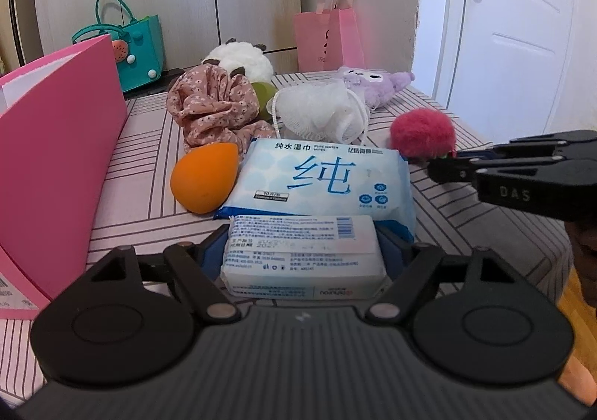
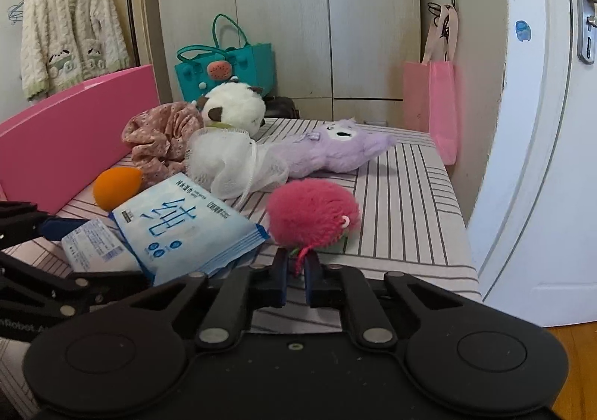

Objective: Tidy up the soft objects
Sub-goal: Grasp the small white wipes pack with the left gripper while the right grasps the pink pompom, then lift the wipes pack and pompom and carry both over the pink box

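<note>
The left tool [image 1: 304, 252] holds the small pack [image 1: 304, 257] across its short side, one blue pad against each end, so the long axis of the pack runs from pad to pad and crosswise to the fingers. This pack lies at the near edge of the surface [image 1: 149, 211], partly on the bigger wipes pack [image 1: 321, 177], with the orange sponge [image 1: 204, 177] just to the left of that. The pink box [image 1: 56, 143] stands open at the left of this tool, so I judge that the coming move goes to the left and upward over its wall. The right tool [image 2: 296, 276] is almost closed, and a thin red string [image 2: 300, 257] from the red pompom [image 2: 311, 212] sits between its pads; the ball itself lies straight in front of the fingertips, not inside them. The box [image 2: 74, 143] is well apart from this tool, on the far left, with the wipes between. So the left tool is the nearer one to the box, and the right one would have to cross over it.
</note>
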### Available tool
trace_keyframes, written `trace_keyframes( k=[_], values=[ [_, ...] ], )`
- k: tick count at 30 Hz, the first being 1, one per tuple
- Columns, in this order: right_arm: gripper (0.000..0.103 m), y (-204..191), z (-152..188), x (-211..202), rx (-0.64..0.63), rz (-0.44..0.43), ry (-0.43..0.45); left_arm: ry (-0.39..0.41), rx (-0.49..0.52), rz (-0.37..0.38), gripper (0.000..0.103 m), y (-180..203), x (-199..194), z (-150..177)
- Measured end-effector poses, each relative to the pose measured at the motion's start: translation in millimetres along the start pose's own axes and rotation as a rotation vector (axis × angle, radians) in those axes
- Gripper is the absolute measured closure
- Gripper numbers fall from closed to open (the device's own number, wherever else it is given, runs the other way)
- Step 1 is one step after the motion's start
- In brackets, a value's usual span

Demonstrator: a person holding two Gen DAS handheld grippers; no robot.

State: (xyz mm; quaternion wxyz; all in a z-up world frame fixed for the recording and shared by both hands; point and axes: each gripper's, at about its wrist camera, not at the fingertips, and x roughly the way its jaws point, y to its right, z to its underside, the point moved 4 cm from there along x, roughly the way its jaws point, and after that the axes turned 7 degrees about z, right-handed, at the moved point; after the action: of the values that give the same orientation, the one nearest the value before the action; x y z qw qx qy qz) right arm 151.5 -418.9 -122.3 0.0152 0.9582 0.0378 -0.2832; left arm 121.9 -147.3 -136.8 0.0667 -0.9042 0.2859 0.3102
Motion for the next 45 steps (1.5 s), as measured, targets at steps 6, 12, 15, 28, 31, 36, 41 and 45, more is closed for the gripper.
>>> trace_keyframes(
  k=[6, 12, 15, 28, 31, 36, 41, 45],
  values=[
    [0.042, 2.0, -7.4, -11.3, -0.080, 0.043, 0.031, -0.027, -0.005, -0.002, 0.017, -1.1, 0.2, -1.3],
    [0.036, 14.7, -25.6, 12.2, -0.027, 0.006, -0.014, -0.045, -0.008, -0.015, 0.009, -0.2, 2.6, -1.4],
    [0.036, 10.6, -23.4, 24.6, -0.035, 0.024, -0.044, -0.056, -0.020, -0.030, 0.005, -1.8, 4.4, -1.8],
    [0.055, 2.3, -20.6, 1.2, -0.018, 0.020, -0.032, -0.048, -0.019, 0.027, 0.025, -7.5, -7.7, -1.2],
    [0.055, 0.1, -20.3, -5.3, -0.004, -0.007, -0.075, -0.060, -0.002, 0.042, 0.025, -12.9, -13.1, -5.0],
    [0.054, -14.4, -22.1, -18.9, 0.003, -0.077, -0.139, -0.082, 0.011, 0.099, 0.025, -17.7, -26.6, -13.1],
    [0.054, -41.3, -30.1, -39.1, -0.063, -0.136, -0.134, -0.127, -0.014, 0.153, 0.025, -23.2, -36.9, -12.1],
    [0.054, -65.4, -37.0, -52.3, -0.094, -0.198, -0.116, -0.167, -0.007, 0.152, 0.025, -31.4, -47.1, -8.5]
  ],
)
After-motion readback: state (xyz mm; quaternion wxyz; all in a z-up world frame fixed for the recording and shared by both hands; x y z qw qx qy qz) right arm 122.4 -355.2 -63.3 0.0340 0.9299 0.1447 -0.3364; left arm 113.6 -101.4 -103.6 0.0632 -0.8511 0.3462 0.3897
